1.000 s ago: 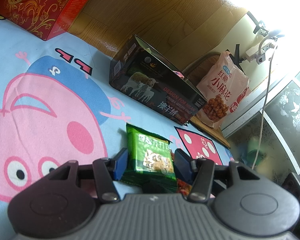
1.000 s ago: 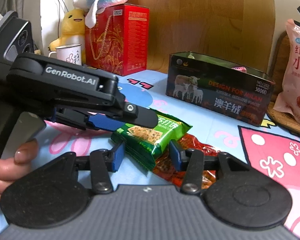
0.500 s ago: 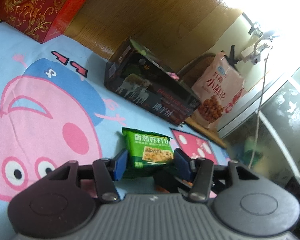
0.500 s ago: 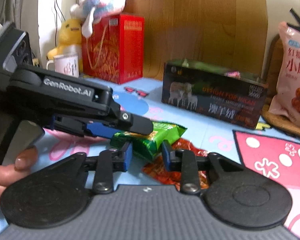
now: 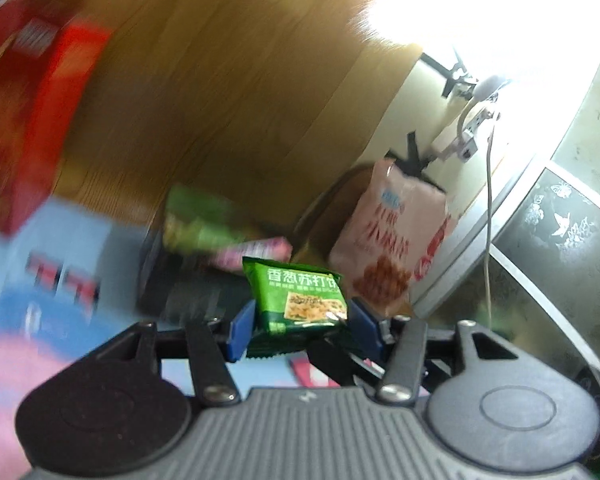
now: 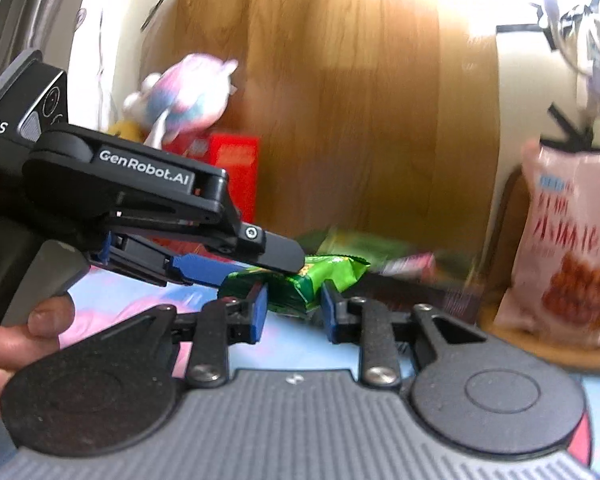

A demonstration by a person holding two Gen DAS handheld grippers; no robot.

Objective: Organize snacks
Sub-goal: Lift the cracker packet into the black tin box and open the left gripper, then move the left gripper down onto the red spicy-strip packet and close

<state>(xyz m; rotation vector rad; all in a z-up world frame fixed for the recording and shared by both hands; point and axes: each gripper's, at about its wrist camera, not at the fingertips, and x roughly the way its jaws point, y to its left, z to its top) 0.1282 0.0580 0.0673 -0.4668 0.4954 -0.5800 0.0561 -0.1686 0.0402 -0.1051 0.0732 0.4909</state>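
Left wrist view: left gripper (image 5: 302, 322) clamps the green cracker packet (image 5: 300, 296); right gripper (image 6: 292, 306) seemingly pinches the same packet's end.

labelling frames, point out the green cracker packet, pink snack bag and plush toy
green cracker packet (image 5: 300, 296), left wrist view, printed front
pink snack bag (image 6: 568, 248), right wrist view, front face
plush toy (image 6: 192, 92), right wrist view, body

My black left gripper with blue pads (image 5: 302, 326) clamps a green packet, held level; my matching right gripper (image 6: 292, 310) has just been closing on its end.
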